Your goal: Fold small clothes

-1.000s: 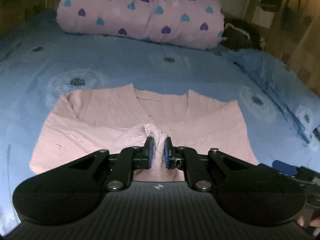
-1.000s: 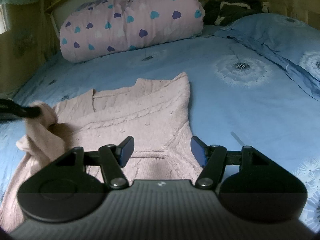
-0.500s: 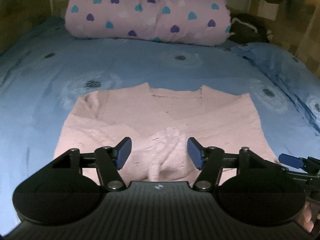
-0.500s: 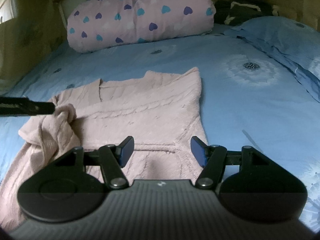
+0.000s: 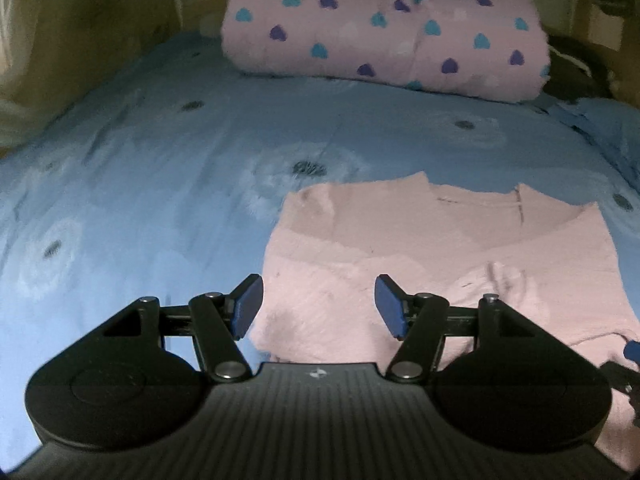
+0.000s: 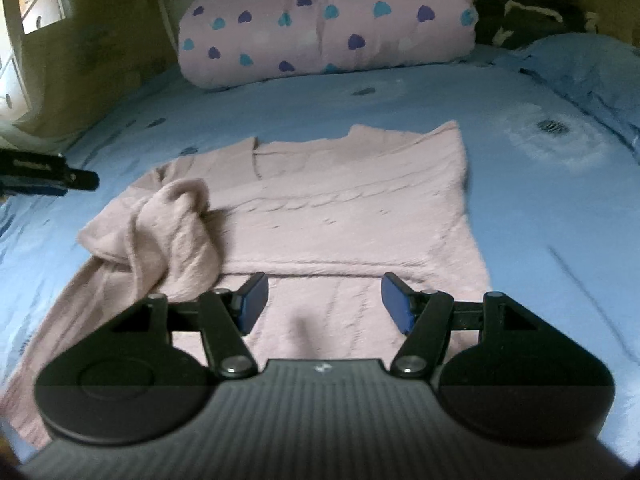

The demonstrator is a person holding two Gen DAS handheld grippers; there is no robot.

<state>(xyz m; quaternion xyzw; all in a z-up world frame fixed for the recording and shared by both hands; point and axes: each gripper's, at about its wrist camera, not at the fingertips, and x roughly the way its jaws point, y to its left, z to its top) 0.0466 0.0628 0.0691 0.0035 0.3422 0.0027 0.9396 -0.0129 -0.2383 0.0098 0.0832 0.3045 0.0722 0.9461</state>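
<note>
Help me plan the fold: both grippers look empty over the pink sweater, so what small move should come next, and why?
Probably bring the left gripper back to the bunched sleeve and spread it flat across the pink sweater. Both it and the right gripper are open and hold nothing, and that sleeve lies crumpled, not flat, on the sweater's left side.

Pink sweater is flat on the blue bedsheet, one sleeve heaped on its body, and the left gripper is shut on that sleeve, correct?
Not quite: the left gripper is open and holds nothing, as the left wrist view shows. The pink sweater does lie on the blue bedsheet, its sleeve heaped on its body.
</note>
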